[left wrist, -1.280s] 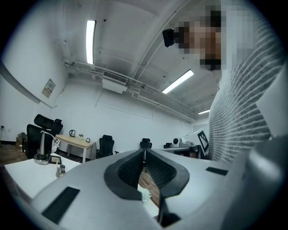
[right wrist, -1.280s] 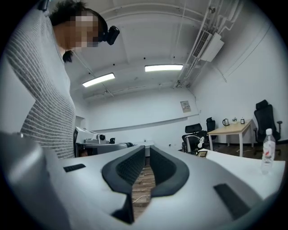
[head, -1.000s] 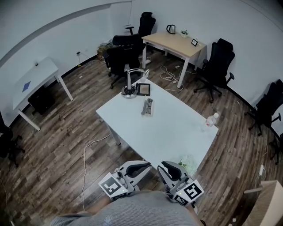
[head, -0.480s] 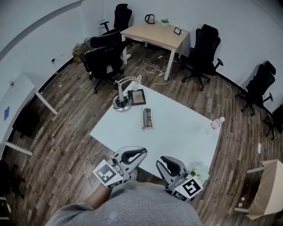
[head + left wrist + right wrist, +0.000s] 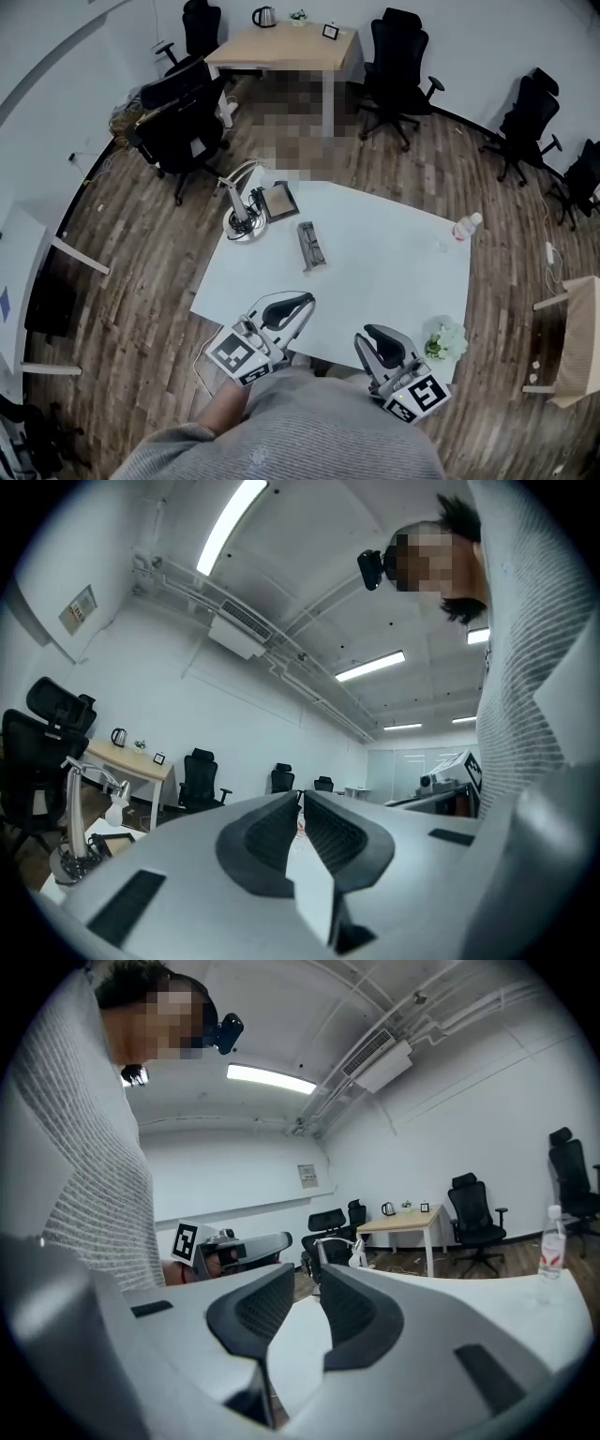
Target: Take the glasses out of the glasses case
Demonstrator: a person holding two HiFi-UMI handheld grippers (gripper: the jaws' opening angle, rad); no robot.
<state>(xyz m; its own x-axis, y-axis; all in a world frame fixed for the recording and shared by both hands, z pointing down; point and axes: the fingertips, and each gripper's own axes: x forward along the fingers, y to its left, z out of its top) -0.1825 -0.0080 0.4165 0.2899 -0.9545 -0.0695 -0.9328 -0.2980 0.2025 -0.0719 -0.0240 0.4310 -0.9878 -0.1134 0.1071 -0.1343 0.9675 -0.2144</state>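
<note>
**Glasses removal not begun; case untouched, both tongs idle**

The glasses case (image 5: 312,247) is found lying near the middle of the white worktop (image 5: 394,272), just beside a desk lamp (image 5: 239,221) and a small framed picture (image 5: 279,200); it appears to be open, with a dark shape inside that is taken to be the glasses, though the detail is too small for this to be confirmed.

The 2 tongs are held at the near edge of the worktop, close to the person's body and well apart from the case. The left tongs (image 5: 302,304) are seen in the left gripper view with the jaws drawn together, tips all but touching, and nothing is held between them. The right tongs (image 5: 373,336) are likewise closed to a narrow slit in the right gripper view, and nothing is carried.

Progress is judged as nil: 0 steps of the removal are evidenced. Still outstanding: the case is to be reached; 1 pair of tongs is to be opened; the glasses are to be gripped and lifted clear.
</note>
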